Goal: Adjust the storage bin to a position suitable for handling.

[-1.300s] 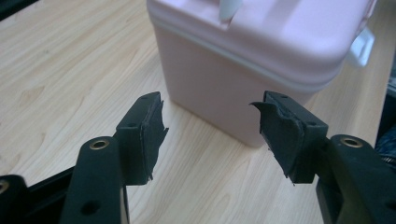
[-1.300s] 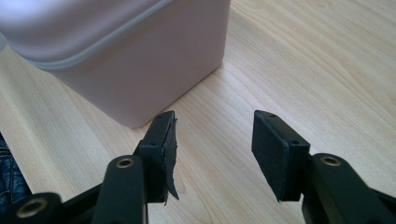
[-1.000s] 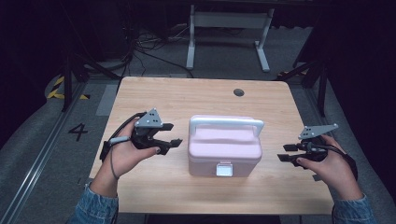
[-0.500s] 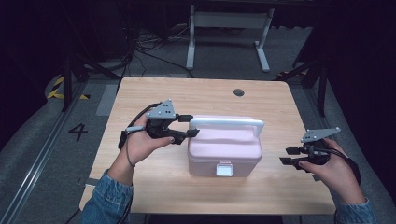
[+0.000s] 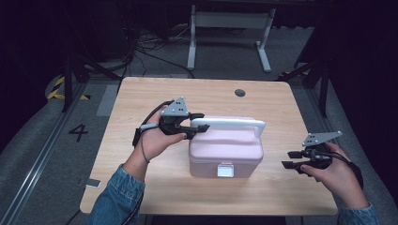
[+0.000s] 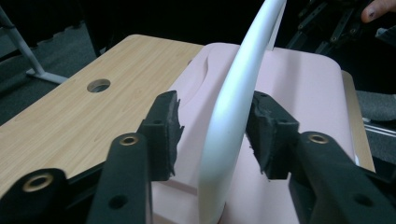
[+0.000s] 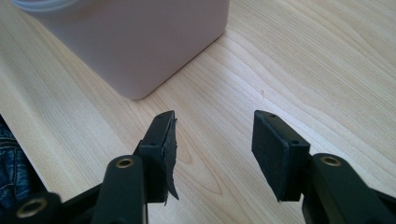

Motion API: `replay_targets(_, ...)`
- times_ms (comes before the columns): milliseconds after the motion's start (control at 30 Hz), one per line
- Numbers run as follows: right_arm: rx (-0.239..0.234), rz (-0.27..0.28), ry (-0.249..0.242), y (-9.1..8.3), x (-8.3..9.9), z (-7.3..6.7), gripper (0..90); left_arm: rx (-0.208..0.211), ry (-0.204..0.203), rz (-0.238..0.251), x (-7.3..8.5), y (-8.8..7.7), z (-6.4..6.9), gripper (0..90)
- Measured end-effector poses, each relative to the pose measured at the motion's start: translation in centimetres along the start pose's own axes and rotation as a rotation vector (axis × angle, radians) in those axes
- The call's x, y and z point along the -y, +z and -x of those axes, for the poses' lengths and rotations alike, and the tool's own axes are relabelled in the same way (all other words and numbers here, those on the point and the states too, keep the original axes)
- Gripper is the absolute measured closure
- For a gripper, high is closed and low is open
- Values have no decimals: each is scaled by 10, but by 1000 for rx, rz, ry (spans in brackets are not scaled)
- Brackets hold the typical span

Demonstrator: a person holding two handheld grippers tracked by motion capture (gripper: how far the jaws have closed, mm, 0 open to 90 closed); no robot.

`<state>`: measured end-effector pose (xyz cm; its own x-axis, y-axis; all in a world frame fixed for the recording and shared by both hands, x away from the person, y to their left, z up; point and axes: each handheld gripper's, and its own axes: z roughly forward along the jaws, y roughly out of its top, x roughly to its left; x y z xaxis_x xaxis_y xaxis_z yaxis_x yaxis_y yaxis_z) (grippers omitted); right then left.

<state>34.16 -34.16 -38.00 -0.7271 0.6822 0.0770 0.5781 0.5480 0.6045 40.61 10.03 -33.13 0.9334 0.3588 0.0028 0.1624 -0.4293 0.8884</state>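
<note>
A pink lidded box point(image 5: 225, 150) stands in the middle of the wooden table point(image 5: 141, 98), its white handle point(image 5: 230, 123) raised upright. My left gripper point(image 5: 198, 124) is at the handle's left end, and its jaws have just been closing around it. In the left gripper view the handle point(image 6: 233, 93) runs up between the pads; the right one is against it, while a gap remains at the left pad point(image 6: 166, 130). My right gripper point(image 5: 290, 159) hovers open to the right of the box, nothing between its fingers point(image 7: 163, 149), with the box's corner point(image 7: 140, 37) ahead of it.
A white latch point(image 5: 225, 170) sits on the box's front face. A round cable hole point(image 5: 240, 93) lies in the table's far side. A white table frame point(image 5: 230, 28) and cables stand on the floor beyond. Bare tabletop lies to the left and right of the box.
My left gripper moved right from beside the box to the handle's left end, and its jaws narrowed around the handle. The right gripper stayed put.
</note>
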Motion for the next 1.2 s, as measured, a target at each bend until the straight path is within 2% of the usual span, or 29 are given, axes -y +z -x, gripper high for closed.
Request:
replay_targets(133, 4, 3, -3, -1, 1, 0, 509, -16, 29, -36, -1, 0, 1, 681)
replay_targets(233, 3, 1, 0, -1, 1, -1, 509, -27, 35, -32, -2, -1, 2, 767)
replay_targets(333, 5, 1, -2, -1, 2, -1, 508, -38, 44, -34, -4, -2, 2, 769)
replay_targets(533, 6, 4, -2, -2, 1, -3, 508, -30, 43, -23, -11, -4, -1, 773)
replay_targets(667, 0, 13, -9, -3, -2, -5, 508, -24, 25, -7, -21, -9, -5, 778)
replay_targets(767, 4, 24, -23, -5, -4, -7, 506, -23, 15, -13, -27, -10, -9, 776)
replay_targets(967, 14, 34, -25, -8, -7, -9, 506, -11, -18, -16, -31, -9, -16, 771)
replay_targets(1100, 24, 51, -39, -12, -12, -12, 506, 1, -70, -17, -35, -8, -21, 770)
replay_targets(1200, 33, 75, -50, -16, -17, -16, 501, 3, -89, -17, -37, -8, -26, 769)
